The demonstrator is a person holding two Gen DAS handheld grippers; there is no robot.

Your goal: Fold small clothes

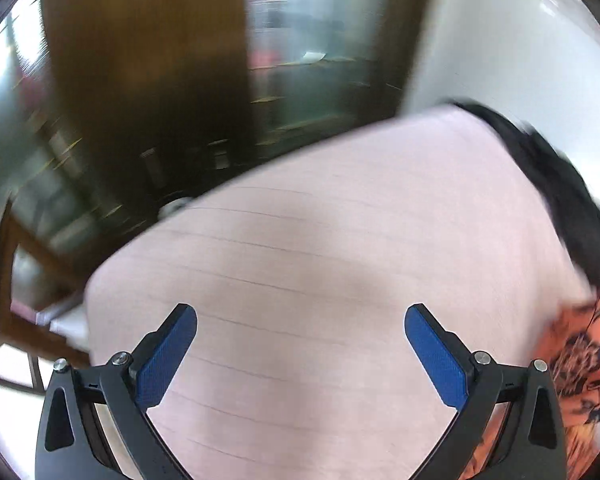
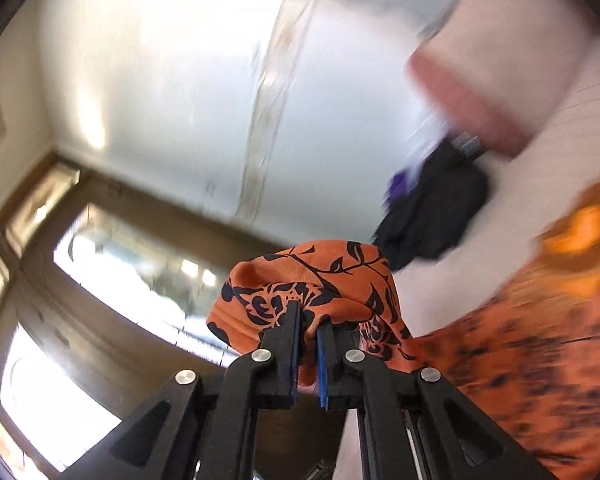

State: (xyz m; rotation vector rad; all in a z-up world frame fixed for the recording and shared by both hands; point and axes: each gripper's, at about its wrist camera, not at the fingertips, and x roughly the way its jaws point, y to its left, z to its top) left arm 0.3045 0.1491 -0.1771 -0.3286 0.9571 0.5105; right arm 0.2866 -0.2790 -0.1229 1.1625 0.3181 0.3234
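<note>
The right gripper (image 2: 309, 320) has its jaws closed on a bunched fold of the orange garment with a black floral print (image 2: 312, 280). The pinched cloth humps up over the fingertips and hides them from above. From that clamp the rest of the garment trails away to the right and downward, a long blurred sweep of orange that reaches the right edge of the right wrist view. Its long axis therefore seems to run from the jaws out toward the right, though the motion blur leaves this uncertain. The held end looks lifted off the pale pink lined surface (image 1: 320, 240) that carries the clothes.

The left gripper (image 1: 301, 320) holds nothing. Its blue pads (image 1: 436, 356) stand wide apart over a bare stretch of that surface. From these jaws the orange garment lies off to the right, showing only at the lower right margin of the left wrist view (image 1: 580, 364), near the surface's right edge. A dark garment (image 1: 560, 184) lies farther along that same edge, toward the far corner, and a second orange piece is smeared beyond reading.

The right hand is plainly the nearer, being already on the cloth. The coming move would call for the left gripper to travel right and take a free edge or corner of the trailing end, so the piece can be spread flat.

The right gripper tilts upward, with wall and window behind its fingers. The left points down at a shallow angle over the surface.
</note>
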